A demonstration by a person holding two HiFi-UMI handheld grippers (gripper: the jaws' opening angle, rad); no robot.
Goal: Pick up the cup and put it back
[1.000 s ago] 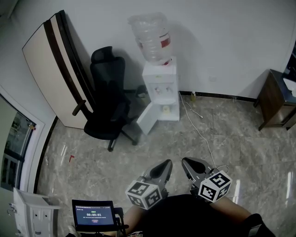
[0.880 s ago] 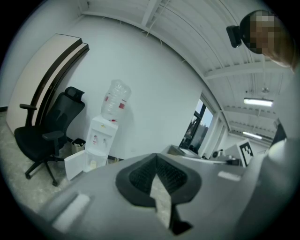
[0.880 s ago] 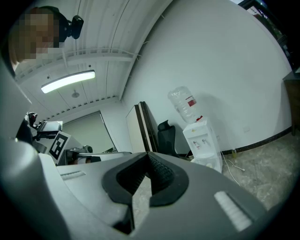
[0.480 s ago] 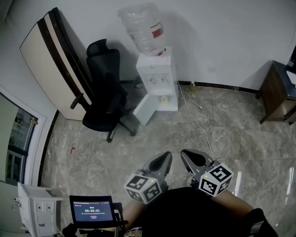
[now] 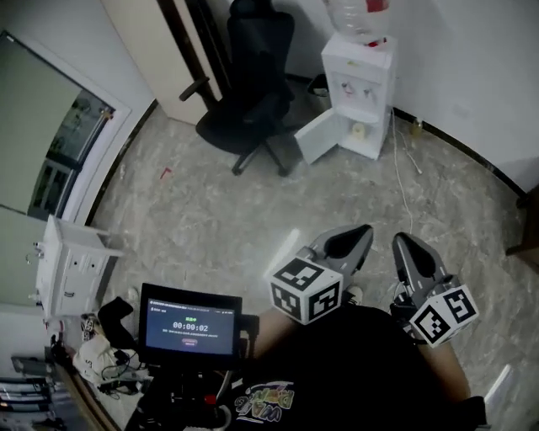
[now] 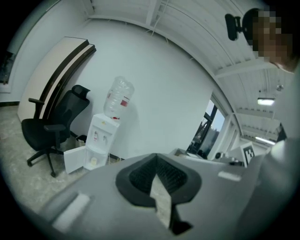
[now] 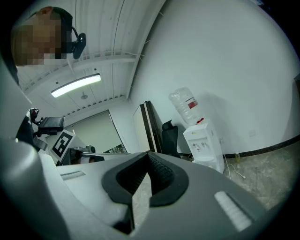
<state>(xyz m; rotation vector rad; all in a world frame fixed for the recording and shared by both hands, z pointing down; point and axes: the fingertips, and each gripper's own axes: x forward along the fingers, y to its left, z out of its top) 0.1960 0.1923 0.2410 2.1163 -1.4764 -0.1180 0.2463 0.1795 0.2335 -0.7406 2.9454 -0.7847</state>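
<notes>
Dispenser [image 5: 358, 63] now upper right, marble floor [image 5: 253, 202]

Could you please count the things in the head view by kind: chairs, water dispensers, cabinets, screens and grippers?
Office chair: 1
Water dispenser: 1
White cabinet: 1
Screen: 1
Grippers, left gripper and right gripper: 2
Total: 6

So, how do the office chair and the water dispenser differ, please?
The office chair is black, the water dispenser white. The chair has a wheeled base; the dispenser is a box with its lower door open and a bottle on top. Both stand by the wall.
</notes>
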